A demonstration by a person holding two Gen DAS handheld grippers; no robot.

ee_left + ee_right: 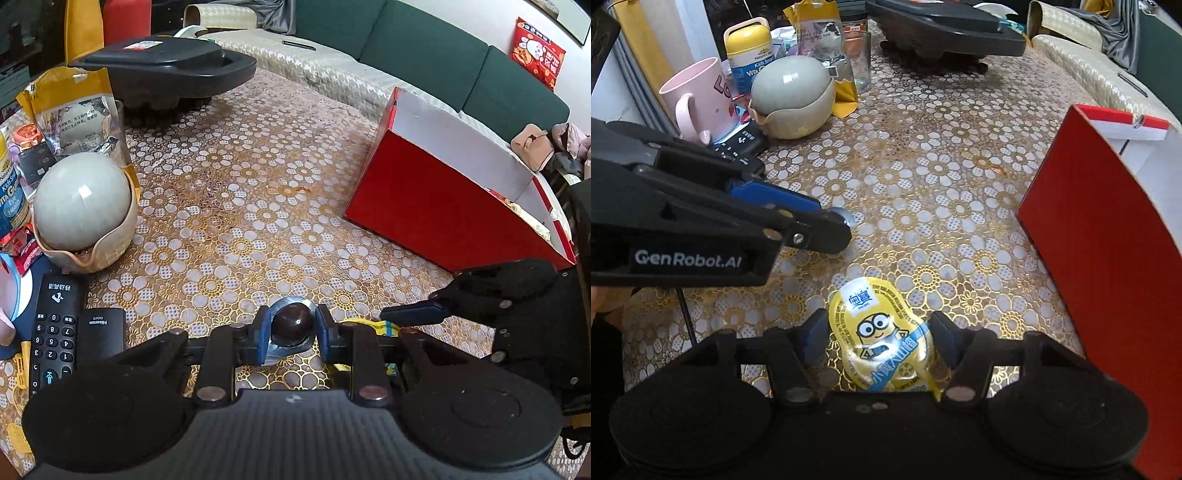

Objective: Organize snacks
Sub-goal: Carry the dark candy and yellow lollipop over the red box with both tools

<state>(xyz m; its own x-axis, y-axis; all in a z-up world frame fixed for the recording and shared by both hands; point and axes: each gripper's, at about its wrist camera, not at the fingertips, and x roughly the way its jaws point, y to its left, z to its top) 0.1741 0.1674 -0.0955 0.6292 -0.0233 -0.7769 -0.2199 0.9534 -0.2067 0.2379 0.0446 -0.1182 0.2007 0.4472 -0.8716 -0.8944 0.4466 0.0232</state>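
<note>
On the flower-patterned table (258, 192), near its front edge, two snacks sit between the two grippers. Left gripper (291, 332): blue fingers pressed against the sides of a dark round snack in a clear foil-rimmed cup (291, 325) — jaws clamped on it. The cup looks light and fairly stiff, its smooth dome likely slippery, so a hold across the widest part, as here, seems soundest. Right gripper (877, 341): jaws apart, one finger on either side of a yellow cartoon-printed pouch (882, 336) lying flat on the table; whether the fingers touch it cannot be told. The pouch appears soft, light and crinkly — likely to buckle if squeezed hard; its narrower middle, now between the fingers, is the natural place to take hold. Red box (443, 206), open-topped with white inner walls, stands to the right, well apart from both snacks, and is probably their destination.
</note>
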